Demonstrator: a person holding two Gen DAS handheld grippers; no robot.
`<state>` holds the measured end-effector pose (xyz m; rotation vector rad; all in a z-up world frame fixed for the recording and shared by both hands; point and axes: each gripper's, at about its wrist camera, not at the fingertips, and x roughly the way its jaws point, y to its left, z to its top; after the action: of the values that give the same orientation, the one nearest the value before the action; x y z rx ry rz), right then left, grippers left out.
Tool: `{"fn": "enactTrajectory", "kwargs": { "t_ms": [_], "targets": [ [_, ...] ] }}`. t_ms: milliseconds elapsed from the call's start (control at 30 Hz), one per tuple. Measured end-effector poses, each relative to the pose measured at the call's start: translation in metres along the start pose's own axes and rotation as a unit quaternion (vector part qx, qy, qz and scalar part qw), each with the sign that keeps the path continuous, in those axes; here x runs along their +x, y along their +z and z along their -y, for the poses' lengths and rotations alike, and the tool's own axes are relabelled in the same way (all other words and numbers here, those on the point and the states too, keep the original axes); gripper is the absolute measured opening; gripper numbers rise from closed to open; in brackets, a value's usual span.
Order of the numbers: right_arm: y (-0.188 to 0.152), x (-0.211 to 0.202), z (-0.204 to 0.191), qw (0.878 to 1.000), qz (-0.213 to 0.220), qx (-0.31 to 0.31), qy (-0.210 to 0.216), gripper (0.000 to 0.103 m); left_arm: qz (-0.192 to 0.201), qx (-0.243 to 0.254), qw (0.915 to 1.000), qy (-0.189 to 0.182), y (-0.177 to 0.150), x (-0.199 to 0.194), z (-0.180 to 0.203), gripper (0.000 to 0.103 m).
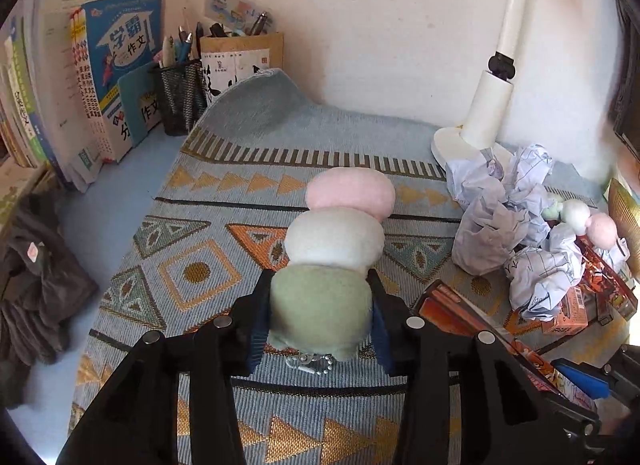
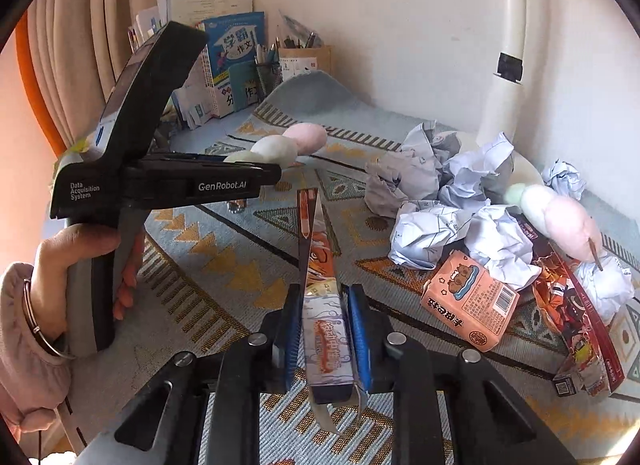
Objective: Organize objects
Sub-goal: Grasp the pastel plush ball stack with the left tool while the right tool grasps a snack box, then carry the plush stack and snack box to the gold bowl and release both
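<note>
My left gripper (image 1: 320,309) is shut on the green end of a plush dango skewer (image 1: 336,241), whose white and pink balls point away over the patterned mat (image 1: 200,201). The same plush (image 2: 280,147) and the left gripper (image 2: 276,175) show in the right wrist view at mid left. My right gripper (image 2: 322,329) is shut on a long orange pen box (image 2: 316,265), held on edge above the mat (image 2: 224,261). That box (image 1: 472,313) lies at the right in the left wrist view. A second dango plush (image 2: 556,213) rests among crumpled paper balls (image 2: 440,201).
Books (image 1: 116,77), a mesh pen holder (image 1: 180,93) and a cardboard box (image 1: 240,61) stand at the back left. A white lamp base (image 1: 464,141) sits at the back right. An orange tissue pack (image 2: 468,297) and comic packaging (image 2: 572,313) lie at the right. A hand (image 2: 60,285) holds the left gripper.
</note>
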<state>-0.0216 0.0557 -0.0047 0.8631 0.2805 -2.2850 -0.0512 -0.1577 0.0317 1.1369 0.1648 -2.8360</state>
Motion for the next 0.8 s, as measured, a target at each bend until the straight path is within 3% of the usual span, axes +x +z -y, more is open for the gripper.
{"fn": "enactTrajectory", "kwargs": {
  "t_ms": [67,400,533,667,800],
  "targets": [
    [-0.001,-0.007,-0.001,1.0,0.016,-0.002,-0.002,0.016,0.018,-0.006,0.9998,0.004,-0.002,-0.007,0.001,0.04],
    [0.008,-0.012,-0.005,0.998,0.068,0.008,-0.002,0.016,0.03,-0.015,0.9994,0.0,-0.002,-0.011,-0.003,0.04],
    [0.01,-0.016,0.007,0.995,0.089,0.039,0.004,0.016,0.055,-0.049,0.9973,-0.005,-0.003,-0.022,-0.007,0.04],
    [0.014,-0.028,0.025,0.991,0.104,0.078,0.013,0.016,0.065,-0.026,0.9975,-0.011,0.006,-0.037,0.015,0.04],
    [0.023,-0.067,0.044,0.983,0.158,0.094,0.007,0.016,0.095,-0.017,0.994,-0.051,0.022,-0.063,0.048,0.04]
  ]
}}
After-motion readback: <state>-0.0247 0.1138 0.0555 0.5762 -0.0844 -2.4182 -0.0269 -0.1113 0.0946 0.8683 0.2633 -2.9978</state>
